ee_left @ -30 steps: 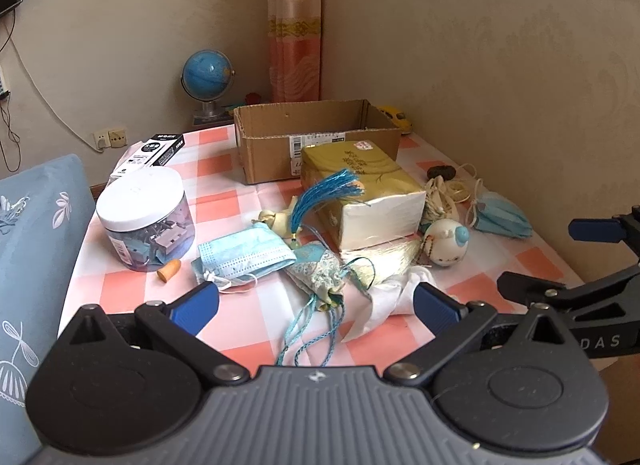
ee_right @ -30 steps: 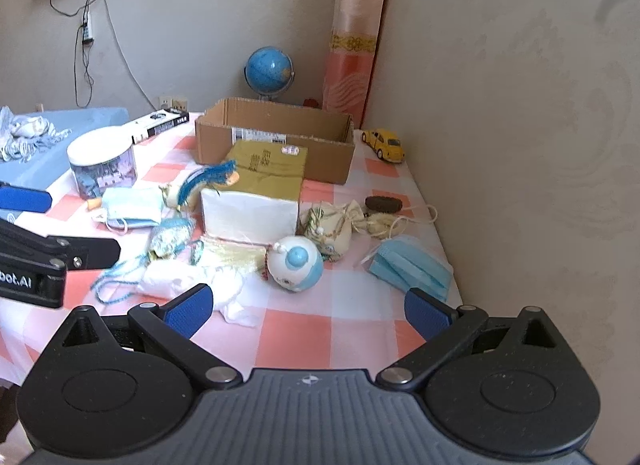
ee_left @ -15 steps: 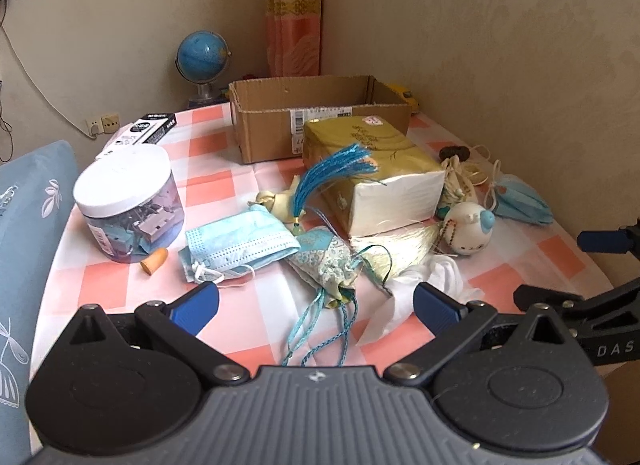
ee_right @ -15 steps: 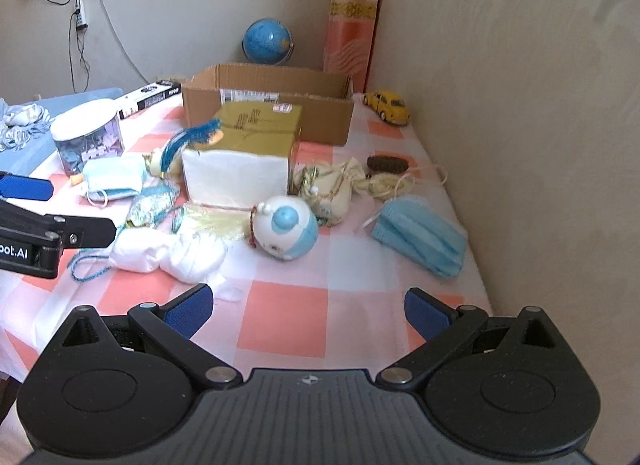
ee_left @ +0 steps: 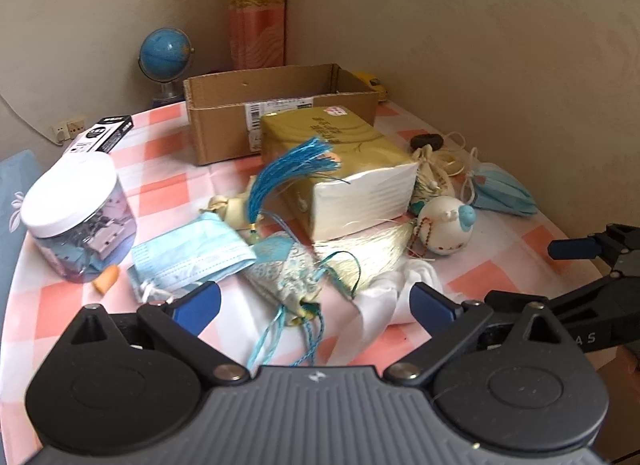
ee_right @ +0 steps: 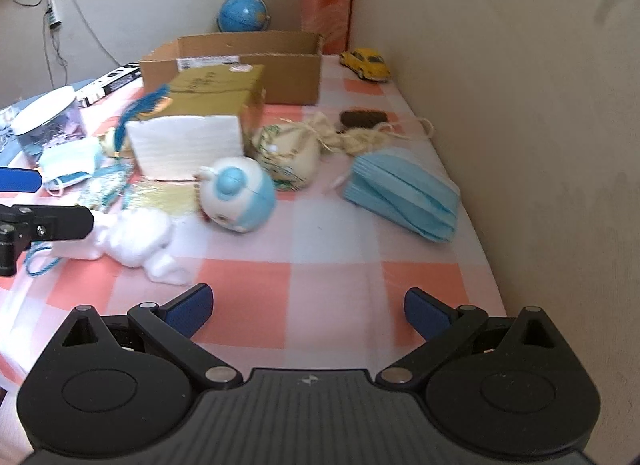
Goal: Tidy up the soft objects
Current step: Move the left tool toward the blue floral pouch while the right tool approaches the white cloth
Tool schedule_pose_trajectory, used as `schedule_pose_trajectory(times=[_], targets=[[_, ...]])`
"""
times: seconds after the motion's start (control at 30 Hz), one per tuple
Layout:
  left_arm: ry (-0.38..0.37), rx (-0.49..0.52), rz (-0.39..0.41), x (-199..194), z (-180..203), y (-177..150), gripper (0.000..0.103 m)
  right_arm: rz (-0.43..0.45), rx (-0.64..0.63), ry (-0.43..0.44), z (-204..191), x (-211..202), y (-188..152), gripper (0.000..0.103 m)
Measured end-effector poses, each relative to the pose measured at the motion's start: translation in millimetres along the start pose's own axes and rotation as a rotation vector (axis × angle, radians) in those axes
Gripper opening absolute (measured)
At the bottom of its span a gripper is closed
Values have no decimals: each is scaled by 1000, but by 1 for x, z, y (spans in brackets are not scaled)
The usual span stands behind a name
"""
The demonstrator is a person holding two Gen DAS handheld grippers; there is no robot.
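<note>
Table with pink-and-white checked cloth carries everything. Open brown cardboard box at the back, long axis across the table, opening up. Just in front, touching or nearly so, gold-wrapped pack of white tissues, long axis front to back, open white end facing the cameras. Clear plastic jar with white lid upright at left, small orange plug beside its base.

Soft things crowd around the tissue pack. Light blue face mask lies flat left of centre, long axis left-right. Stack of blue face masks sits near the right wall, apart from the pile. Crumpled white cloth near front. Brocade pouch with blue cords points its cord end toward the left camera, turquoise tassel sticking up behind it. Cream drawstring pouch and round white-and-blue toy touch each other right of the pack.

Left gripper jaws wide apart, holding nothing, over the pouch cords; contact unclear. Right gripper jaws wide apart, empty, above bare cloth, toy ahead.

Blue globe, yellow toy car at back.
</note>
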State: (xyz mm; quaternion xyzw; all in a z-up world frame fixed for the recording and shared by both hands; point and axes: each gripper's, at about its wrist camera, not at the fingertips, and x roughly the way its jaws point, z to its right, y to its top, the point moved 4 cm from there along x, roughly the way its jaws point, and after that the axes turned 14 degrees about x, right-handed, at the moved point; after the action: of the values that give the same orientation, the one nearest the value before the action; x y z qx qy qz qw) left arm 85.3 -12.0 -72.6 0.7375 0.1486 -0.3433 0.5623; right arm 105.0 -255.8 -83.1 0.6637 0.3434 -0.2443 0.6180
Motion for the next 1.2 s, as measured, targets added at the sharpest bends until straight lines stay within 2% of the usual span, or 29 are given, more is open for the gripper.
schedule_pose_trajectory(times=[0.13, 0.47, 0.63, 0.73, 0.83, 1.0, 1.2], targets=[[-8, 2, -5, 8, 0, 4, 86, 1, 12, -3, 6, 4, -2, 103], [-5, 45, 14, 26, -5, 24, 86, 25, 5, 16, 7, 4, -5, 103], [-41, 58, -31, 42, -2, 23, 85, 33, 4, 18, 7, 3, -6, 103], [-100, 38, -51, 42, 0, 17, 85, 35, 4, 19, 7, 3, -6, 103], [-127, 53, -47, 34, 5, 13, 87, 38, 4, 21, 7, 2, -6, 103], [-99, 96, -44, 26, 8, 11, 89, 44, 5, 22, 7, 2, -7, 103], [-61, 80, -45, 32, -3, 14, 88, 50, 11, 17, 7, 2, -8, 103]])
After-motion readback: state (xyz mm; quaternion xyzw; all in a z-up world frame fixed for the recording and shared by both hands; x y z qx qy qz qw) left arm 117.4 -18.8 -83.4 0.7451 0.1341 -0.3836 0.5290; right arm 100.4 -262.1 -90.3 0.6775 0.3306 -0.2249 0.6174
